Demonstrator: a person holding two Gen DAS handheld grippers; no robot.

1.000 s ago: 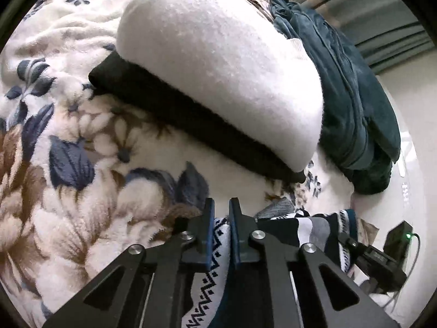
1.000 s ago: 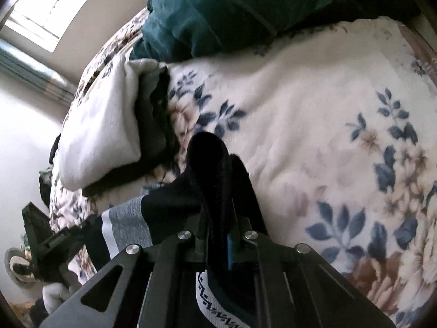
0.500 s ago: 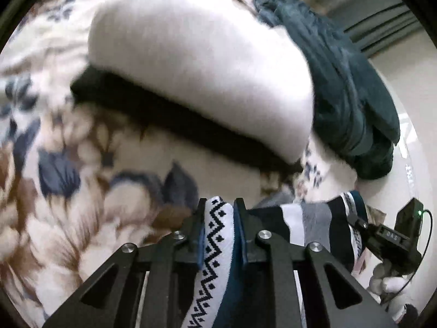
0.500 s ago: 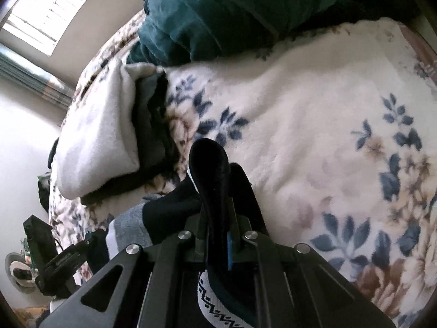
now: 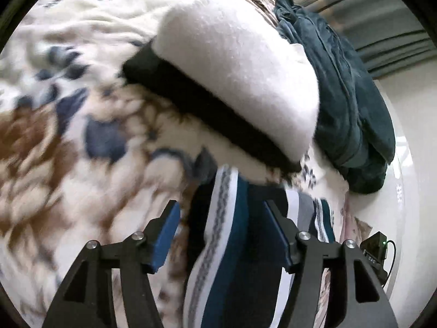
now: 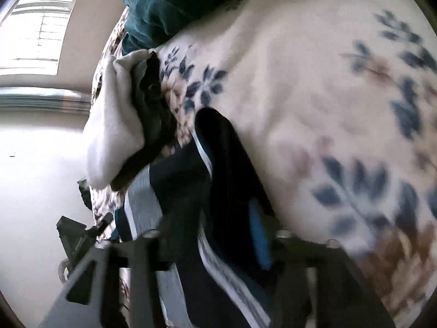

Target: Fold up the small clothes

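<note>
A small dark navy garment (image 5: pixel 226 232) with a white patterned band and grey stripes lies on the floral blanket (image 5: pixel 68 136). My left gripper (image 5: pixel 221 205) is opening. The garment's folded edge runs up between its blue pads, which stand clear of the cloth on both sides. In the right wrist view the same garment (image 6: pixel 232 164) rises between the spread fingers of my right gripper (image 6: pixel 210 218), also opening. That view is blurred, and the cloth drapes against the right blue pad (image 6: pixel 259 227) without being pinched.
Just beyond the garment sits a folded stack, a white fleece piece (image 5: pixel 240 63) on a black one (image 5: pixel 207 104). A crumpled teal garment (image 5: pixel 349 95) lies behind it near the bed's edge. A window (image 6: pixel 35 27) and bright floor lie past the edge.
Both grippers were shut on the patterned garment and now have their jaws apart, releasing it. Both views have shifted and blurred. The right view has rolled and dropped closer to the bed.
</note>
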